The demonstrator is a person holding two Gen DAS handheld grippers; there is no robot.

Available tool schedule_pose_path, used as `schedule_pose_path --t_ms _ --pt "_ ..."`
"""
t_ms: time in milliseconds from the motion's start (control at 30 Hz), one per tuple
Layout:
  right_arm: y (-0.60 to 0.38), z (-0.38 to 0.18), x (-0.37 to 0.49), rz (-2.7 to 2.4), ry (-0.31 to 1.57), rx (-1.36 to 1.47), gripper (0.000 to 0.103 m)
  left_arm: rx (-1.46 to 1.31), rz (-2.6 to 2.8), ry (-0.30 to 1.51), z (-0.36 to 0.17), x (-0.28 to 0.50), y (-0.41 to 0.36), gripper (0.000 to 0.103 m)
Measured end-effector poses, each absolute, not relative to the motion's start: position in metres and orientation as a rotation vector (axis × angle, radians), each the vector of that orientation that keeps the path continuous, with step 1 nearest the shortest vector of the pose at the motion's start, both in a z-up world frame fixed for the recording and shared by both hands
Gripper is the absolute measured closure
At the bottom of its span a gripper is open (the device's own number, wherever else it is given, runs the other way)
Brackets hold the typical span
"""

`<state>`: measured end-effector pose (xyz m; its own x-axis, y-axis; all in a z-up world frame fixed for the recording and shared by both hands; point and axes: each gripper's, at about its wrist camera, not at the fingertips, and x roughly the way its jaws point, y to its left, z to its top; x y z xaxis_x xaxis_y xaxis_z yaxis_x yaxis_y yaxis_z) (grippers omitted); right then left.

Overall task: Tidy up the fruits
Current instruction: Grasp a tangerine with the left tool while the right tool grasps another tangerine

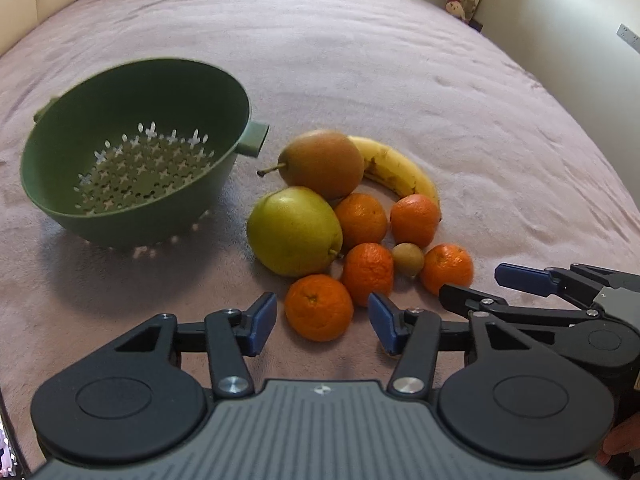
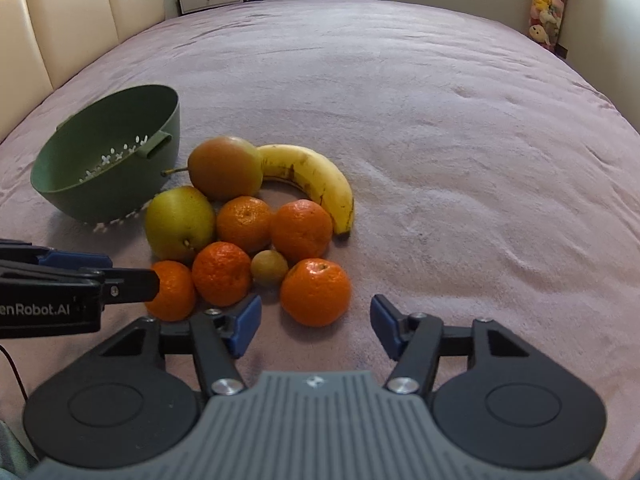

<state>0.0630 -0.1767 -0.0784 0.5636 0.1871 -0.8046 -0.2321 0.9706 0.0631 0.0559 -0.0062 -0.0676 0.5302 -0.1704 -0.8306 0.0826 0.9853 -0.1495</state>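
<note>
Fruits lie in one tight cluster on a bed [image 2: 400, 100] covered with a mauve plush blanket, just to the right of a green colander [image 1: 132, 152]. That colander, tilted with its mouth toward the cameras, holds nothing, and one of its side handles points at the cluster. Nearest that handle is a brownish pear [image 1: 322, 162], its stem turned toward the colander. A yellow banana [image 1: 400, 168] with dark spots curves behind the pear on the side away from the colander, touching it. A green pear [image 1: 294, 230] sits nearer the cameras than the brownish pear, just beside the colander's base. Five mandarins fill the rest: two [image 1: 360, 220] [image 1: 414, 220] side by side on the green pear's far side from the colander, a third [image 1: 368, 272] in front of them, and the two nearest, one [image 1: 319, 306] before each tool, the other [image 1: 446, 268] furthest from the colander. A small brownish round fruit [image 1: 408, 259] is wedged among them.

The left tool [image 1: 322, 322] has its blue pads spread either side of the nearest mandarin, clear of its skin. The right tool [image 2: 316, 322] stands likewise apart around the mandarin furthest from the colander [image 2: 315, 292], gripping nothing.
</note>
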Motion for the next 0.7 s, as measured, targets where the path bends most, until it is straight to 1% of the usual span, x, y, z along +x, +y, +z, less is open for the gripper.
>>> schedule_pose_path --t_ms 133,467,533,600,700 --pt "-0.172 -0.085 0.07 0.263 0.957 -0.044 0.048 -0.1 -0.156 1.019 -0.078 0.061 -0.004 0.041" --pt "-0.171 -0.095 0.079 0.25 0.975 -0.043 0.048 -0.089 -0.172 1.044 -0.097 0.07 -0.009 0.043" --pt "-0.17 -0.097 0.081 0.248 0.979 -0.048 0.049 -0.068 -0.173 1.04 -0.1 0.07 -0.012 0.045" --pt "-0.169 -0.098 0.082 0.242 0.98 -0.053 0.052 -0.063 -0.171 1.041 -0.101 0.07 -0.014 0.049" --pt "-0.17 -0.099 0.084 0.228 0.98 -0.054 0.058 -0.084 -0.162 1.043 -0.102 0.072 -0.013 0.05"
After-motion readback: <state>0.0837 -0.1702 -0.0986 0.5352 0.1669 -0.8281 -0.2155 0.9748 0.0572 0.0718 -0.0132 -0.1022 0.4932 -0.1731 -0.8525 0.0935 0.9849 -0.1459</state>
